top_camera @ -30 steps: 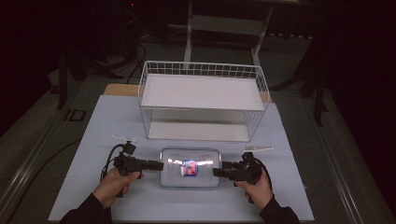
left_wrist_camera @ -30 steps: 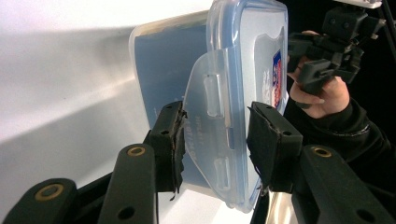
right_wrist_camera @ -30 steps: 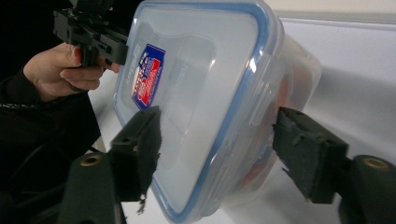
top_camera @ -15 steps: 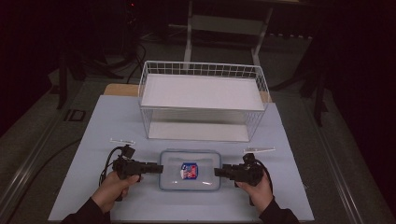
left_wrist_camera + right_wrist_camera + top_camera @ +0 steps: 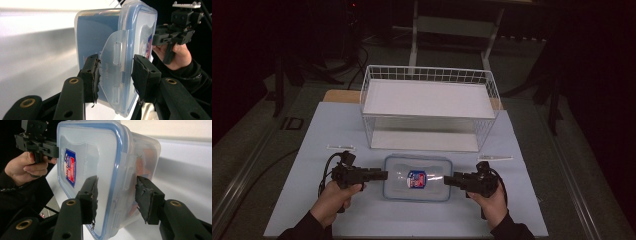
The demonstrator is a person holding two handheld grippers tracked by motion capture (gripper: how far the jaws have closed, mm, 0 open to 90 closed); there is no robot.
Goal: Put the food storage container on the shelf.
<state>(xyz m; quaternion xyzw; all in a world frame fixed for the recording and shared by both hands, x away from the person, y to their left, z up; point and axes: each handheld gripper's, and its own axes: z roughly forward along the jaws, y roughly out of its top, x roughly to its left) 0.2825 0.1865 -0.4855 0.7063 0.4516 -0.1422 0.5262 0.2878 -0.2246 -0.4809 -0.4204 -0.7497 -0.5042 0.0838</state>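
A clear plastic container (image 5: 417, 170) with a blue-rimmed snap lid and a red and blue label (image 5: 416, 179) sits between my two grippers near the front of the table. My left gripper (image 5: 384, 175) is shut on its left end, the pads (image 5: 93, 75) pressing beside the lid's latch flap (image 5: 115, 62). My right gripper (image 5: 447, 179) has just been closing with the right end between its jaws, and its pads (image 5: 145, 197) now press on lid and base. Something orange (image 5: 147, 157) shows inside. I cannot tell whether the container is off the table.
A white wire basket (image 5: 430, 116) with a white floor stands just behind the container. The table is covered by a pale blue mat (image 5: 337, 130). Two thin white strips (image 5: 340, 147) (image 5: 495, 158) lie on it, one on each side. Dark floor surrounds the table.
The bright glare on the lid a second ago has gone. The right gripper has come in against the container's right end. The left hand has risen slightly.
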